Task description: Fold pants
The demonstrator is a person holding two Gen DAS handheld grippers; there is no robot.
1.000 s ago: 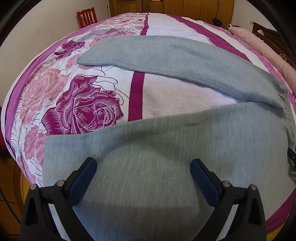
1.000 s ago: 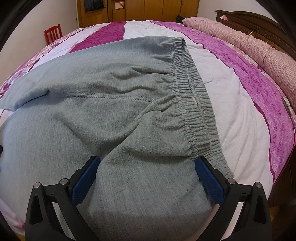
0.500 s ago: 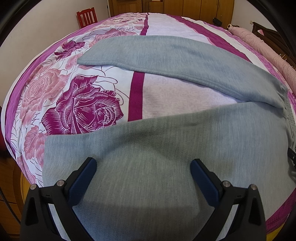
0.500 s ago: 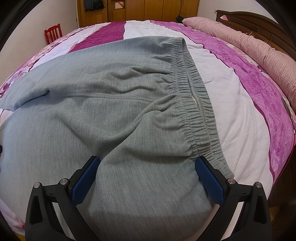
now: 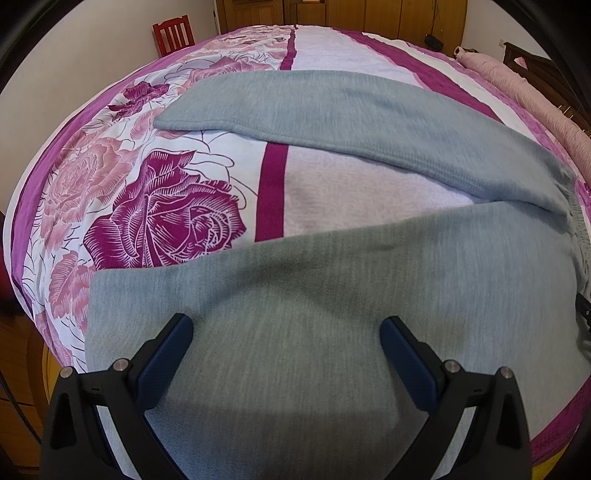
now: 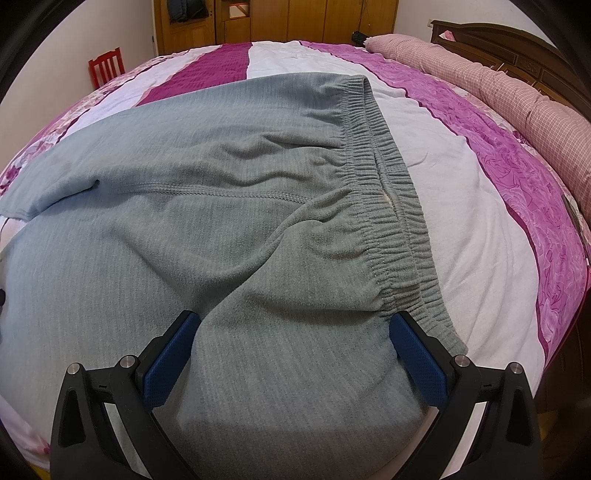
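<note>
Looking along the left gripper (image 5: 286, 326): jaws spread wide, nothing between the blue pads (image 5: 168, 354), which hang over the near leg of the grey pants (image 5: 332, 295); whether the pads touch the cloth cannot be told. Pants lie flat on the bedspread (image 5: 166, 206), which is white with magenta stripes and large rose prints. Near leg runs across the lower half of the view, its cuff edge at the left, near the bed's side. Far leg (image 5: 351, 110) angles from upper left down to the right, where the two legs meet; a wedge of bare bedspread shows between them. Red chair (image 5: 173, 33) stands against the wall beyond the bed; wooden wardrobe doors (image 5: 332, 14) at the far end. Right wrist view: right gripper (image 6: 295, 332) likewise spread wide, empty, poised above the seat of the pants (image 6: 184, 240). Right pad (image 6: 417, 362) sits just beside the near end of the gathered elastic waistband (image 6: 384, 177), which runs from there away toward the upper middle. Fabric below the waistband shows soft creases and a stitched seam running leftward. Rolled pink checked quilt (image 6: 498, 96) lies along the dark wooden headboard (image 6: 517, 48) at the right. Red chair (image 6: 105, 66) visible at the far left.
</note>
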